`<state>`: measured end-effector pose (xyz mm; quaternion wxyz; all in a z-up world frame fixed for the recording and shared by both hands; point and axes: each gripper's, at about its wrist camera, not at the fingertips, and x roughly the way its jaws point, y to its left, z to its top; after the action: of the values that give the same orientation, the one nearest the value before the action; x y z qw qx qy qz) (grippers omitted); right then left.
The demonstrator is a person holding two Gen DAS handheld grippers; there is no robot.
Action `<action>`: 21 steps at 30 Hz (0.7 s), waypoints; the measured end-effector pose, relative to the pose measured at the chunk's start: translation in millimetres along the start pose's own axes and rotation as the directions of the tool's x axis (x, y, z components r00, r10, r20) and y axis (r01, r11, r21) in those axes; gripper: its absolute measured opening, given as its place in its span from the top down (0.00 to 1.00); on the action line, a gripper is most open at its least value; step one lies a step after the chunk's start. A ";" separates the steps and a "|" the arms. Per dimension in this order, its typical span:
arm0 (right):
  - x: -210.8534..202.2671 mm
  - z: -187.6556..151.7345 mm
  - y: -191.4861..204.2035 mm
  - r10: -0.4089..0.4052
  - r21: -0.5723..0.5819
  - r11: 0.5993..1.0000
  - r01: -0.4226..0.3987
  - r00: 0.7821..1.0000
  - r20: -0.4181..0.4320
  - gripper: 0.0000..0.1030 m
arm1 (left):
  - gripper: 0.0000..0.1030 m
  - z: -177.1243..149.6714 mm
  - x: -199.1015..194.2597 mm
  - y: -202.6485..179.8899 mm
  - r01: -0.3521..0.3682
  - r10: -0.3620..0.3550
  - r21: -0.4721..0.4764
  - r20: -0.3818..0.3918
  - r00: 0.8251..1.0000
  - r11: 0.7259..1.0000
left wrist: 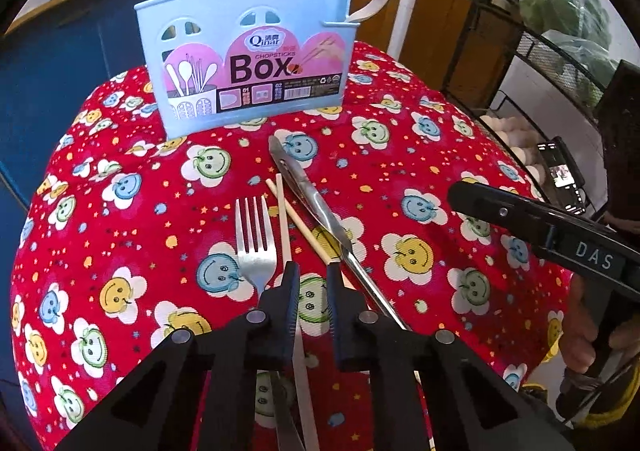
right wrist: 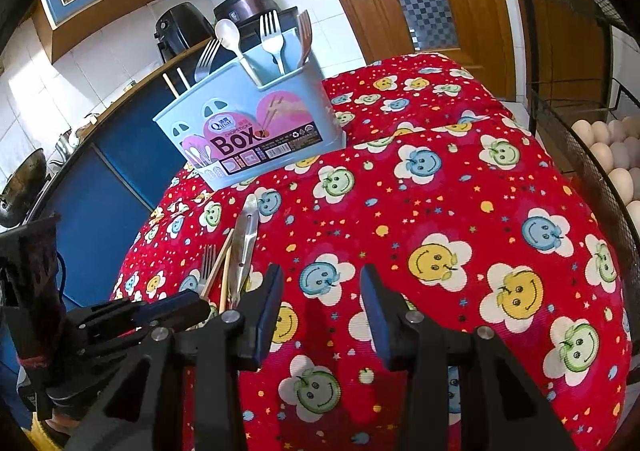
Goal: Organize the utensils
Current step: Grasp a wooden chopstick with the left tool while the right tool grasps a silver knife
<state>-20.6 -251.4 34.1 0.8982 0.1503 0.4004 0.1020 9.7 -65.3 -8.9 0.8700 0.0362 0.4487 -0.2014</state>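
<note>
Red cloth with smiling flower faces covers the table (left wrist: pixel 400 171), which stands in a kitchen of white tiles, blue cupboards and a wooden door.

At the table's far edge stands a pale blue utensil box (left wrist: pixel 244 51), already holding forks, spoons and chopsticks. Nearer the middle of the cloth lie a fork (left wrist: pixel 253 243), two chopsticks (left wrist: pixel 282 219) and a knife (left wrist: pixel 316 207), close together and crossing. The left gripper (left wrist: pixel 313 271) is low over them, fingers narrowly apart, one chopstick running between them; whether they pinch it I cannot tell. The right gripper (right wrist: pixel 321 279) hovers half spread over bare cloth, grasping nothing. A wire rack of eggs (right wrist: pixel 616 155) stands beside the table's right edge.
</note>
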 end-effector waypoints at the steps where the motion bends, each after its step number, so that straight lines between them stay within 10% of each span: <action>1: 0.2 -0.1 -0.2 0.000 0.000 1.000 0.000 1.000 0.001 0.58 | 0.87 0.2 0.0 0.2 -0.002 0.002 -0.002 0.001 1.000 1.000; 21: 6.3 -2.5 1.1 0.022 0.008 1.000 -0.022 1.000 -0.020 0.58 | 0.87 4.9 19.0 0.6 0.019 -0.019 0.000 -0.057 0.998 1.000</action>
<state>-18.3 -248.0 28.6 0.8923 0.1573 0.4081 0.1117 23.5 -72.0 -21.2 0.8548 0.0380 0.4735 -0.2089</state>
